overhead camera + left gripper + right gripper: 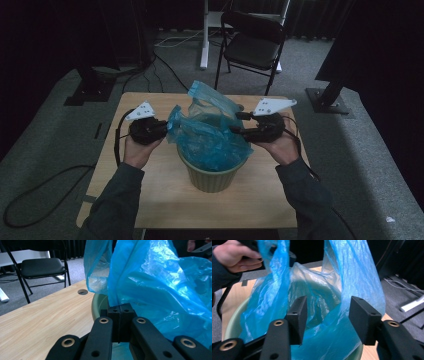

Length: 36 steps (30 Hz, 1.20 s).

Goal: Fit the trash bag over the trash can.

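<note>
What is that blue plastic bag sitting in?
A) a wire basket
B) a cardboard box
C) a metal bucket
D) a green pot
D: the high view shows the blue plastic bag bunched inside a round green pot on the wooden table.

Dark teal sleeves (117, 192), black jaws

Table (150, 192) — small, light wood-grain top with rounded corners and a round cable hole (82, 292) near its far edge, standing on grey carpet. One item rests directly on it: a pale green bucket (211, 179), roughly central, lined with a crumpled blue plastic bag (210, 137) — the rest of the top is bare wood.
</note>
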Available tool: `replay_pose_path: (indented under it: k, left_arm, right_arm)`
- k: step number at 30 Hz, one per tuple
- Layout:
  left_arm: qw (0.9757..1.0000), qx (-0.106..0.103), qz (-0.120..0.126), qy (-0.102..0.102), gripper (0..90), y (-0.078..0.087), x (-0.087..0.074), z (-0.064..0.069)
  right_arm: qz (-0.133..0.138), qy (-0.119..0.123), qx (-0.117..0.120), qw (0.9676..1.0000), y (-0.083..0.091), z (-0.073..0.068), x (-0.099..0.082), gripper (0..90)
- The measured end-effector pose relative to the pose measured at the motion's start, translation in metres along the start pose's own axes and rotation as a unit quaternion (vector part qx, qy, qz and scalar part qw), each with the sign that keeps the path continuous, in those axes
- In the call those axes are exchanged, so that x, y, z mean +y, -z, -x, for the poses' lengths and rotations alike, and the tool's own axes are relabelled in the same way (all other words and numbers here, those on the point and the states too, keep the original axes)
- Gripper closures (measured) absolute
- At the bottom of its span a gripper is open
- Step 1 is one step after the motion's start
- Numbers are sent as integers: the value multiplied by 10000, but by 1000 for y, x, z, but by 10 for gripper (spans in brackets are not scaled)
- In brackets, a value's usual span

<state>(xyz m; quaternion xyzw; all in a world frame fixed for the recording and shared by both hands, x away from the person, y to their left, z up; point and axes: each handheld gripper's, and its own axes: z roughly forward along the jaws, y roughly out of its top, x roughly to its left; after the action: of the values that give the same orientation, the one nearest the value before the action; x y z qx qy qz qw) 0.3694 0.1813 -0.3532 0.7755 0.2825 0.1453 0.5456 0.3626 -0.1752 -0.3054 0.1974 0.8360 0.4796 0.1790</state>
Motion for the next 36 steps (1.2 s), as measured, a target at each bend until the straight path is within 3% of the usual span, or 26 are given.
replay_pose_path:
  k: [2,5,6,7,12,18,22,24,27,29,32,34,36]
  left_arm:
    - [10000,-14,10,-8,896,0,0,1]
    - [10000,-8,15,-22,894,1,-1,1]
    - [10000,-8,15,-22,893,1,-1,1]
    - [10000,4,22,-14,887,1,-2,1]
    - [9999,96,122,65,827,5,-2,-4]
    - [9992,236,250,210,715,6,3,-12]
    - [9976,299,430,452,628,3,7,-23]
    - [9967,234,518,582,587,1,8,-28]
    - [9962,-54,525,687,524,-5,8,-31]
    - [9963,-254,435,694,488,-10,8,-30]
    - [9969,-392,220,641,461,-19,7,-25]
    - [9977,-348,15,576,455,-26,7,-23]
    - [9981,-191,-213,537,474,-32,6,-21]
  right_arm:
    - [-173,-36,-44,9998,-4,1,0,502]
    - [-437,25,-320,9985,-7,2,-3,699]
    - [-437,25,-320,9985,-7,2,-3,699]
    - [-448,-50,-273,9986,-6,6,-7,802]
    - [-345,-22,-300,9989,0,7,-11,882]
    - [-261,54,-275,9993,3,5,-8,899]
    - [-245,109,-238,9994,2,4,-6,899]
    - [-257,121,-243,9993,1,4,-6,900]
    - [-266,117,-263,9992,0,5,-7,900]
    - [-287,122,-316,9990,-1,6,-7,900]
    - [-372,203,-446,9981,-3,7,-7,898]
    - [-476,251,-545,9971,-6,7,-8,877]
    - [-553,217,-578,9966,-9,9,-8,764]
